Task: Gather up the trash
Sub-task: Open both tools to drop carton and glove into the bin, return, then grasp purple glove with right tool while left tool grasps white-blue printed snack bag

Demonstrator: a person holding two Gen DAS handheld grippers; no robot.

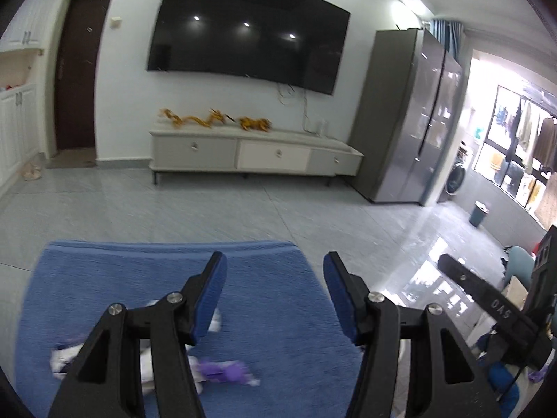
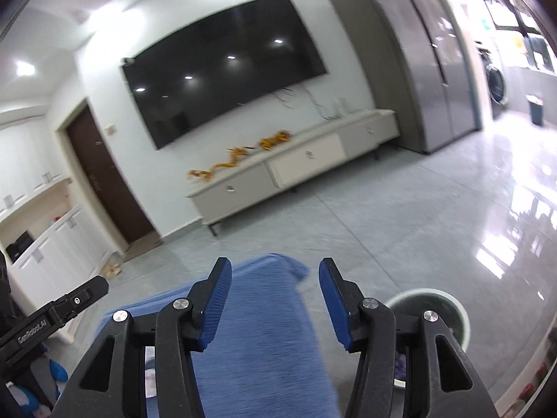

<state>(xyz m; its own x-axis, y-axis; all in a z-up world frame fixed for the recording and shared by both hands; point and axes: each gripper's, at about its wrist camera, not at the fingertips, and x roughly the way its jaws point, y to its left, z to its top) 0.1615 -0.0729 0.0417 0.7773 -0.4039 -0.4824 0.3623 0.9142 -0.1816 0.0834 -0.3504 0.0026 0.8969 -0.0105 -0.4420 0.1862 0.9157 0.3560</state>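
Left wrist view: the left gripper (image 1: 275,292), fingers spread and holding nothing, hangs above a blue cloth (image 1: 278,313). Crumpled purple-and-white wrappers (image 1: 222,372) lie on the cloth at 7 o'clock, partly hidden under the left finger; the clearest piece runs long axis 9-to-3 o'clock, nearly flat.

Right wrist view: the right gripper (image 2: 275,296), likewise spread and empty, faces the cloth's far corner. A white-rimmed bin (image 2: 449,308) stands at 4 o'clock, just beside the cloth. Judged step: approach. Next, lower onto a wrapper, closing across its short axis.
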